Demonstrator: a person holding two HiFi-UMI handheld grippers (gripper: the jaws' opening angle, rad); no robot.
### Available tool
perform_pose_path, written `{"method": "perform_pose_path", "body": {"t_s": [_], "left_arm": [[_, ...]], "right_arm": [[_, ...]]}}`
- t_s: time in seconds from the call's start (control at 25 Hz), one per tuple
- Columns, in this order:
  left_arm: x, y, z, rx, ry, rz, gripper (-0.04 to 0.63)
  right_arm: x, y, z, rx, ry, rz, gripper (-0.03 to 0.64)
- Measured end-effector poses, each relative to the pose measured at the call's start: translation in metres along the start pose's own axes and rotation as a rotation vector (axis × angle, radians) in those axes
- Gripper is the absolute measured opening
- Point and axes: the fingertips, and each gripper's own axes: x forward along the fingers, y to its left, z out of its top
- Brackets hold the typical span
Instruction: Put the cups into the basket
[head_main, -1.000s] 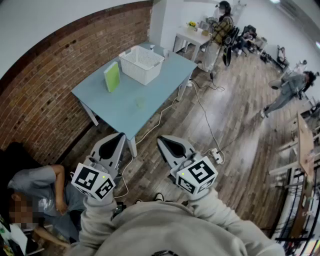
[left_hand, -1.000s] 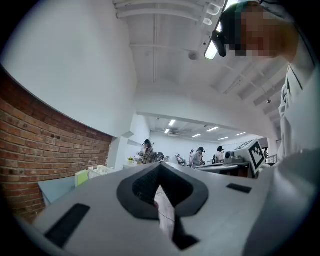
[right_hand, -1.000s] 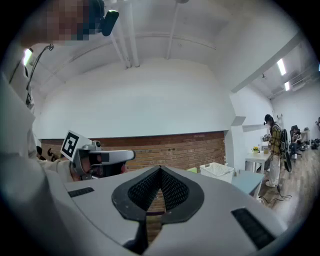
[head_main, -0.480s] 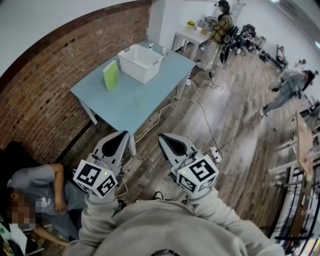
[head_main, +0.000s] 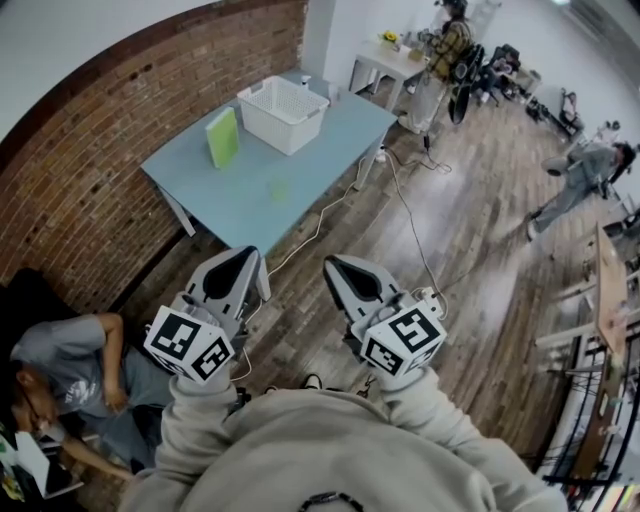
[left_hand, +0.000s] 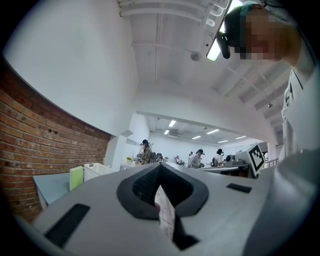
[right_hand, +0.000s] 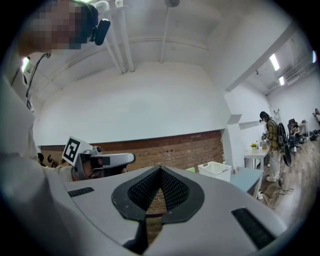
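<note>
A white basket (head_main: 283, 112) stands at the far end of a light blue table (head_main: 240, 205), with an upright green board (head_main: 222, 137) beside it. A pale, see-through green cup (head_main: 279, 188) seems to stand mid-table; it is small and faint. Both grippers hang over the wooden floor, well short of the table's near corner. My left gripper (head_main: 243, 262) is shut and holds nothing. My right gripper (head_main: 340, 268) is likewise shut and holds nothing. The left gripper view shows the basket (left_hand: 95, 171) far off. The right gripper view shows the basket (right_hand: 215, 170) too.
A cable (head_main: 400, 215) runs over the floor from the table to a power strip (head_main: 432, 297) beside the right gripper. A person (head_main: 70, 375) sits low at the left, near the brick wall. Other people stand at a white table (head_main: 385, 62) and further right.
Both grippers have drifted slightly forward in the head view and stay shut. The table and basket look unmoved.
</note>
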Motion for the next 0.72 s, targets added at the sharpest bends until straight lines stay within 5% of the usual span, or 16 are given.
{"method": "perform_pose_path", "body": {"t_s": [0.72], "left_arm": [[0.037,-0.04,-0.02,0.153,0.045,0.074,-0.003]], "right_arm": [[-0.034,-0.059,-0.036,0.063,0.065,0.068,0.011]]}}
